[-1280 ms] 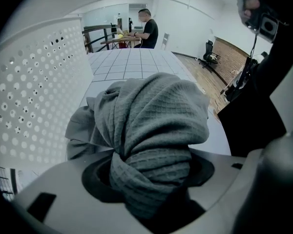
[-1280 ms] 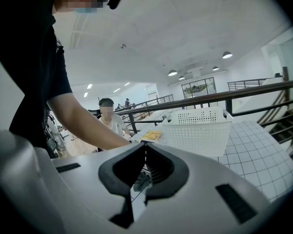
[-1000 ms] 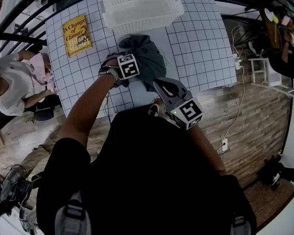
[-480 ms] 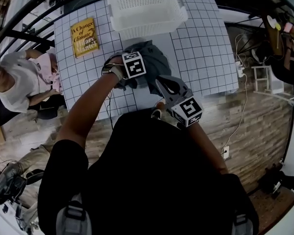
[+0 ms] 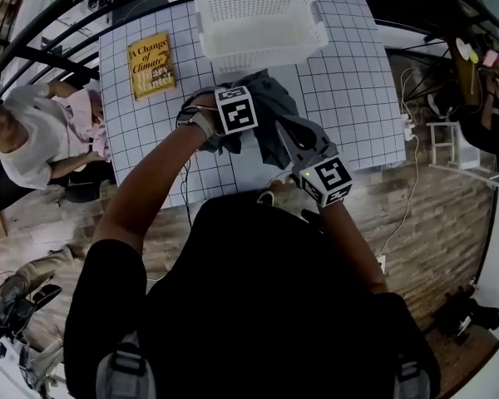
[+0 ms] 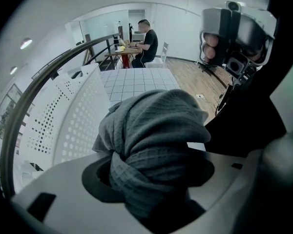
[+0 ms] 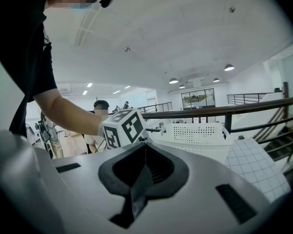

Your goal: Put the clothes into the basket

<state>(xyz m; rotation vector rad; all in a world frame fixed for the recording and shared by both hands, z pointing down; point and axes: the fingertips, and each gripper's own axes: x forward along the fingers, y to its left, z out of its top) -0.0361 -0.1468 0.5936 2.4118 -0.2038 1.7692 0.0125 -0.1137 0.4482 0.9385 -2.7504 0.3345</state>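
Two grippers in use. Left gripper (image 6: 151, 172) is clamped on a bunched grey waffle-knit garment (image 6: 158, 126). The garment hangs from the jaws over the white gridded table (image 5: 341, 81), beside the white perforated plastic basket (image 5: 258, 55), probably raised to clear its rim. Right gripper (image 7: 145, 145) has its jaws together, empty, and is kept aside.

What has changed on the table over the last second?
The left gripper has raised the grey garment up from the table toward the white basket, its jaws still clamped on the cloth. The right gripper remains shut and empty beside it. The basket and the book have not moved.
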